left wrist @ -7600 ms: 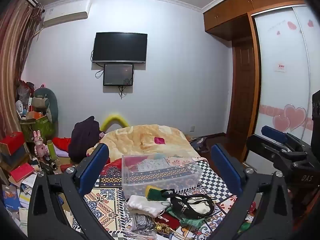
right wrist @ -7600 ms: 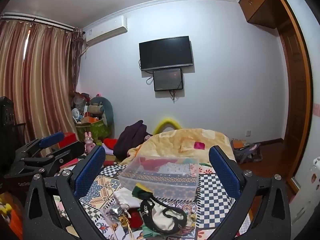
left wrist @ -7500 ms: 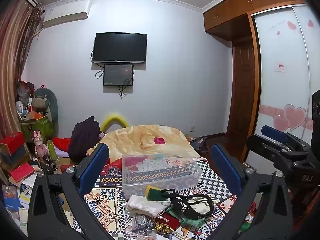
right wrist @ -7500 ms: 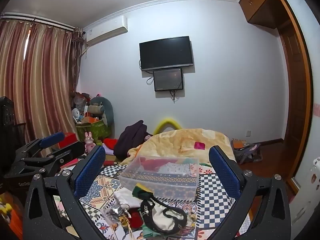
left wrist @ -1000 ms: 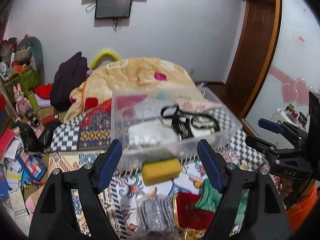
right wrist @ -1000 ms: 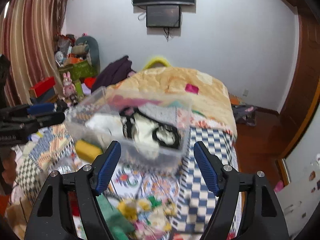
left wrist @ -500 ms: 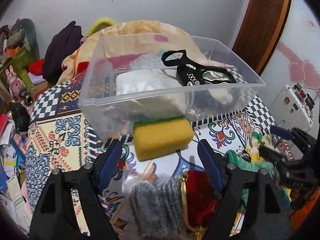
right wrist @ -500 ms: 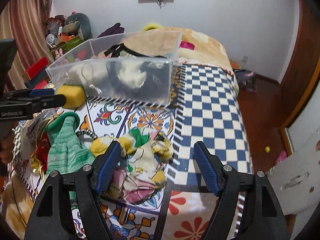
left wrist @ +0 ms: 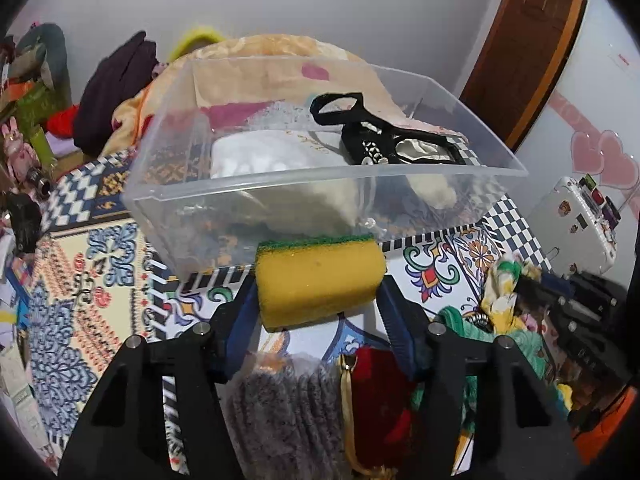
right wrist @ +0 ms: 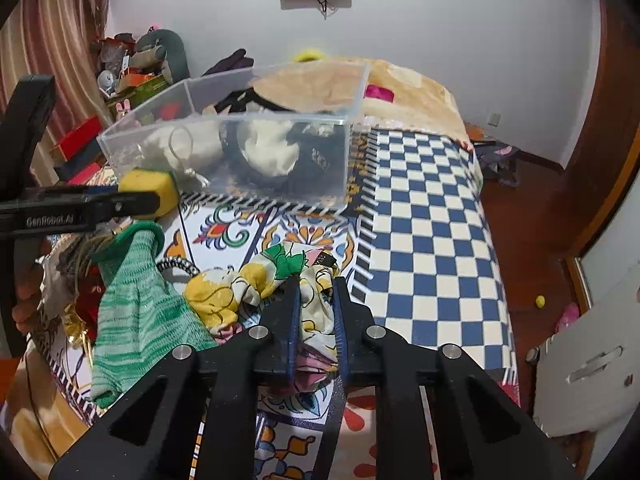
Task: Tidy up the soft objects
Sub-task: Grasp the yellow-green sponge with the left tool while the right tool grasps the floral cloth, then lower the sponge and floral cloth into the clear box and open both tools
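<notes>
My left gripper (left wrist: 318,292) is shut on a yellow sponge with a green top (left wrist: 318,282), held just in front of the clear plastic bin (left wrist: 280,204); the sponge also shows in the right wrist view (right wrist: 150,188). The bin (right wrist: 224,160) holds a white cloth (left wrist: 256,156) and a black strappy item (left wrist: 384,140). My right gripper (right wrist: 314,300) is shut on a yellow floral cloth (right wrist: 256,284) on the patterned bedspread. A green knit cloth (right wrist: 136,300) lies to its left.
A grey knit piece (left wrist: 288,412) and a red cloth (left wrist: 380,396) lie under my left gripper. A blue checked cover (right wrist: 420,220) runs along the bed's right side, with bare floor (right wrist: 536,248) beyond. Clutter is stacked at the left wall (right wrist: 132,68).
Both grippers have closed: the left onto the sponge, the right onto the floral cloth. Both views have come closer to the bed.
</notes>
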A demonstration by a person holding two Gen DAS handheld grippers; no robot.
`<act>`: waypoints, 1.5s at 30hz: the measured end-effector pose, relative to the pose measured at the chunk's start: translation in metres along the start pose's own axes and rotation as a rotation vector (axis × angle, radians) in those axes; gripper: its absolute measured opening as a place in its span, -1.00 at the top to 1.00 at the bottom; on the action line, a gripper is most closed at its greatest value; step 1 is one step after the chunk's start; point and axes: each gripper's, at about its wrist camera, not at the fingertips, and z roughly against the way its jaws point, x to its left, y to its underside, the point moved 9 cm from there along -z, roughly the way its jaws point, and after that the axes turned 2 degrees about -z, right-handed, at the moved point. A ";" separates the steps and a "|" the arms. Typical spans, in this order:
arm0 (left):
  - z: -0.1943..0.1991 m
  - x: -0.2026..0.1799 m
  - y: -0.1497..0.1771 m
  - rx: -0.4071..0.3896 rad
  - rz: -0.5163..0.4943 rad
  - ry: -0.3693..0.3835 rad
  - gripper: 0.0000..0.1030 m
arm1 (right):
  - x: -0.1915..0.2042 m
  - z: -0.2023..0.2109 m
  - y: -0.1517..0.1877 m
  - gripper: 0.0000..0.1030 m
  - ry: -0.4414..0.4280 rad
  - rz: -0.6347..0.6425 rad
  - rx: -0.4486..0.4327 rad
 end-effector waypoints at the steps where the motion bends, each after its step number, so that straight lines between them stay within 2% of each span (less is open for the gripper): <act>1: 0.003 -0.001 0.000 -0.008 -0.007 -0.006 -0.14 | 0.000 -0.001 -0.005 0.74 0.002 0.001 -0.007; 8: 0.036 0.001 -0.007 -0.071 -0.008 0.007 -0.14 | -0.004 0.027 -0.034 0.75 0.018 0.000 -0.105; 18: 0.080 0.010 -0.037 -0.190 0.016 0.007 -0.14 | 0.007 0.050 -0.085 0.75 0.011 0.005 -0.242; 24: 0.087 0.015 -0.061 -0.238 0.020 -0.020 -0.14 | 0.024 0.045 -0.119 0.75 -0.011 0.016 -0.303; 28: 0.081 0.020 -0.073 -0.242 0.027 -0.034 -0.14 | 0.038 0.040 -0.135 0.75 -0.027 0.017 -0.325; 34: 0.059 0.027 -0.083 -0.210 0.034 -0.054 -0.14 | 0.050 0.023 -0.146 0.75 -0.034 0.029 -0.317; 45: 0.014 0.032 -0.082 -0.122 0.037 -0.055 -0.14 | 0.061 -0.033 -0.136 0.75 0.000 0.097 -0.180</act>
